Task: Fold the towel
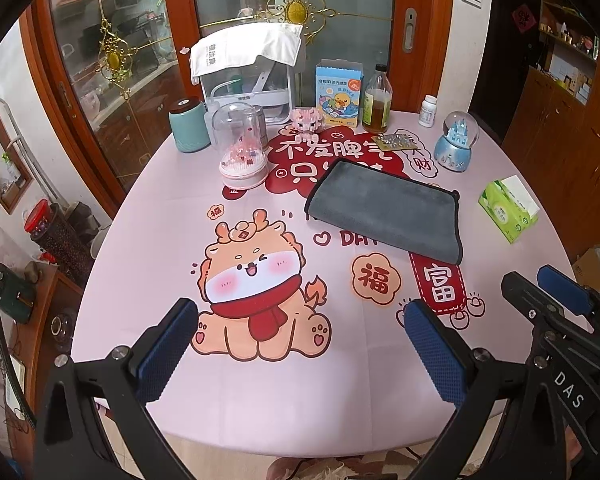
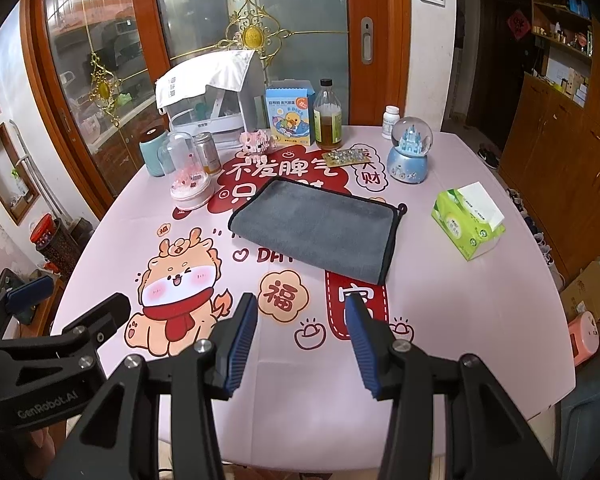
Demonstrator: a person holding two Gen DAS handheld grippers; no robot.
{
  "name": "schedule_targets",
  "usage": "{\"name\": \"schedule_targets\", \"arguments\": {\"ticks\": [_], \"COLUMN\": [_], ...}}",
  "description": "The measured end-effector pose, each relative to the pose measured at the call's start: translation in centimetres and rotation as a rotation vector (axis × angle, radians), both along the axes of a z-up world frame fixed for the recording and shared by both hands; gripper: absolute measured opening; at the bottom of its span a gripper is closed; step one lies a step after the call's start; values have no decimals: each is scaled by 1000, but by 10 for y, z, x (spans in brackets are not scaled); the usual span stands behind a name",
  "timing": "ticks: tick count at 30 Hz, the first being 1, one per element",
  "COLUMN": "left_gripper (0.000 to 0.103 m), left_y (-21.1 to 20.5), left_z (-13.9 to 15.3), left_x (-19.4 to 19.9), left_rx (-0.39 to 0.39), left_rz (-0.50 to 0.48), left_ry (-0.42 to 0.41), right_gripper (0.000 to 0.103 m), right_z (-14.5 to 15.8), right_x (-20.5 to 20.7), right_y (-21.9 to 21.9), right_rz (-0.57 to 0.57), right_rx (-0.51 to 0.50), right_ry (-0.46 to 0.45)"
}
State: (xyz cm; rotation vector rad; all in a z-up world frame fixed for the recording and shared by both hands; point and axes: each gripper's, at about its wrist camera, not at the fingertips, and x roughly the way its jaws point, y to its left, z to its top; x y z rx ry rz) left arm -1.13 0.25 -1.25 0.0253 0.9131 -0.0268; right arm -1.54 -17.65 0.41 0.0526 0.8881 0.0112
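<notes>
The towel (image 1: 384, 210) lies flat past the middle of the table (image 1: 260, 400), grey with a dark hem, already doubled — its folded edge runs along the left, its hemmed edges meet on the right, where a small loop sticks out at the far corner. It touches nothing else.

The left gripper (image 1: 300, 344) hangs over the near part of the table, above the cartoon dragon, fingers spread wide and holding nothing. The right gripper (image 2: 302, 344) hangs beside it, nearer the red banner print, also spread wide and empty. Both are well short of the towel's near edge.

Bare cloth runs between grippers and towel, and along the towel's left side. To the right, the tissue box (image 2: 468, 222) stands apart from the towel. Behind it the clutter sits closer — a blister pack (image 2: 348, 157), a snow globe (image 2: 410, 154), a bottle (image 2: 327, 116) and a dome (image 2: 190, 178).
</notes>
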Motion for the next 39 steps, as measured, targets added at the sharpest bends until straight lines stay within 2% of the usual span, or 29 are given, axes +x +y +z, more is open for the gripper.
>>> {"name": "schedule_targets", "arguments": {"ticks": [39], "left_gripper": [102], "left_y": [6], "left_z": [-8], "left_x": [5], "left_rx": [6], "left_rz": [-2], "left_ry": [35], "right_gripper": [46], "right_z": [-9], "right_x": [8], "right_y": [5], "right_rz": [-3], "right_rx": [-14], "right_ry": [52]}}
